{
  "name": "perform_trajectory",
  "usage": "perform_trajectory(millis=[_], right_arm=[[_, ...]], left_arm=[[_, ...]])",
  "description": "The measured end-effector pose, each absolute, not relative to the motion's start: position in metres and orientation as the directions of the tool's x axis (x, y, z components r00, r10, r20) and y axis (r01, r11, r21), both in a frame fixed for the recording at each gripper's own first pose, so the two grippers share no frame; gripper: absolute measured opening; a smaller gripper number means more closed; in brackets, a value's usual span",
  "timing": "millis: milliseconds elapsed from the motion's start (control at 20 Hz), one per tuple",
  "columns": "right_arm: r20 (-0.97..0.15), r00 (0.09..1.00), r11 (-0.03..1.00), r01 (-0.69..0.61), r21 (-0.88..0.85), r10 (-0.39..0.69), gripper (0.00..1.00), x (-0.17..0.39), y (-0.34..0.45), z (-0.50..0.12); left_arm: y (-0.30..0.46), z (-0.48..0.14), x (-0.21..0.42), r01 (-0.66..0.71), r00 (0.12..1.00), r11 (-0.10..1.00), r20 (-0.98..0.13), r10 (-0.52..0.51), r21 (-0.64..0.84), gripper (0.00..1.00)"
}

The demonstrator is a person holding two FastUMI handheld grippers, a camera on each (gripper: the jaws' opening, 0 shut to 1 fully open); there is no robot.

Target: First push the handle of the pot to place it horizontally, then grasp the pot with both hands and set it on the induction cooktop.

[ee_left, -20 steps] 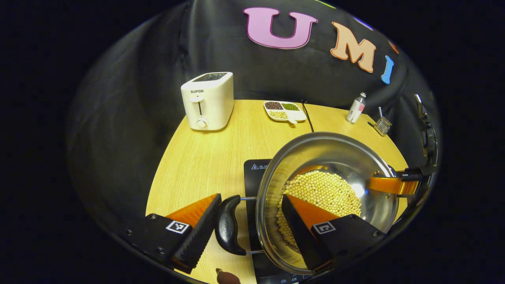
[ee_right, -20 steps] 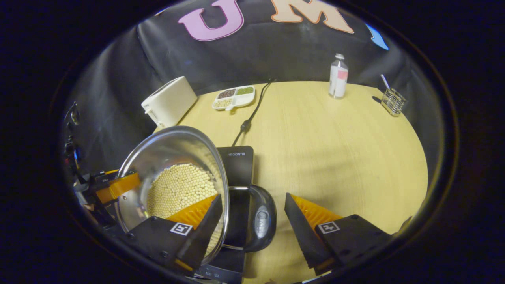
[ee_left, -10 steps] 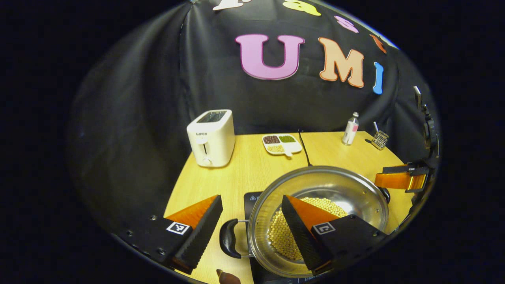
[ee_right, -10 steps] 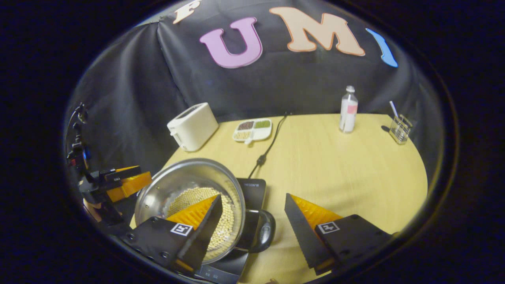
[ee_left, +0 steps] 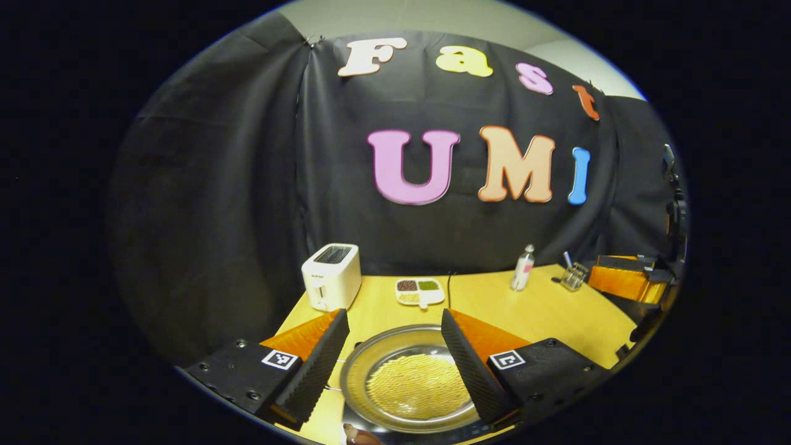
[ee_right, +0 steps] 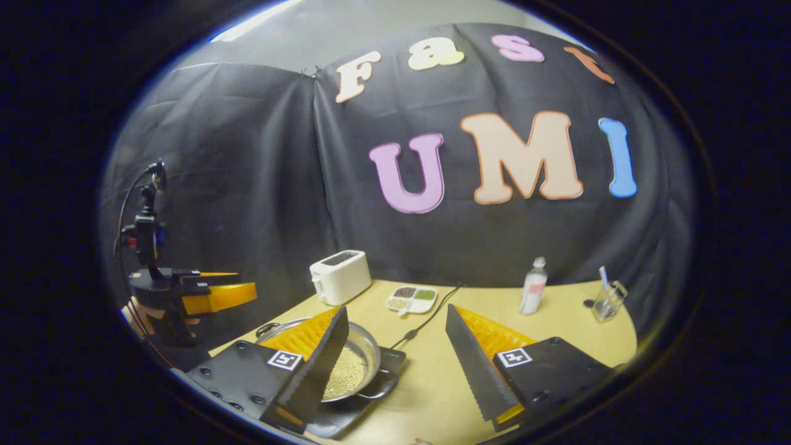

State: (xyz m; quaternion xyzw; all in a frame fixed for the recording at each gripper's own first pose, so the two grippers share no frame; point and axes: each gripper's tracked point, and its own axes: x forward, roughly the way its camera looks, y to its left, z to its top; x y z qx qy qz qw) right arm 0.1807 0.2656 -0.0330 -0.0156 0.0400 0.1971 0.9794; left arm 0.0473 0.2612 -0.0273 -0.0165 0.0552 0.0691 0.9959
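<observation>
From my remote seat I log the following, largest first. Table point(ee_right: 556, 334): pale wood, curved edge, carrying everything below. Pot point(ee_left: 371, 364): steel, wide and shallow, its bottom covered with small pale beans point(ee_left: 417, 386); in the right gripper view I see it sitting on the induction cooktop point(ee_right: 377, 380), a flat black slab near the table's front edge, with one dark side handle point(ee_right: 380, 390) lying level over the slab. Left gripper point(ee_left: 393, 358): I hold it above the pot with its fingers spread wide and nothing between them; neither finger touches the rim as far as I can tell, and the pot shows through the gap. Right gripper point(ee_right: 395, 355): also spread wide and empty, its left finger overlapping the pot in the picture and its right finger over bare wood, with the cooktop's black cord point(ee_right: 426, 318) running back through the gap. I also see the left gripper off at the left in the right gripper view, raised well apart from the pot. Toaster point(ee_left: 331, 276): white, at the back left of the table. Divided dish point(ee_left: 419, 291): white, three compartments of dark, green and pale grains, just beside the toaster. Bottle point(ee_left: 522, 267): small and upright, at the back right. Wire holder point(ee_left: 574, 276): near the bottle, a stick standing in it.
</observation>
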Motion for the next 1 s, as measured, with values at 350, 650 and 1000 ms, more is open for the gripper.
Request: perform_trajectory(millis=[350, 650, 1000], right_arm=[[-0.031, 0.917, 0.917, -0.399, -0.019, 0.398, 0.93, 0.135, 0.174, -0.008], [0.016, 0.91, 0.91, -0.414, -0.028, 0.414, 0.98, 0.099, 0.127, 0.004], [0.011, 0.926, 0.926, -0.378, -0.014, 0.378, 0.94, 0.09, 0.1, 0.005]], left_arm=[[0.125, 0.015, 0.027, -0.095, 0.995, 0.992, 0.016, 0.097, -0.087, 0.94], [0.052, 0.021, 0.008, -0.053, 0.995, 0.985, 0.08, 0.067, -0.162, 0.97], [0.029, 0.016, -0.001, -0.05, 0.997, 0.995, 0.059, 0.056, -0.088, 0.94]])
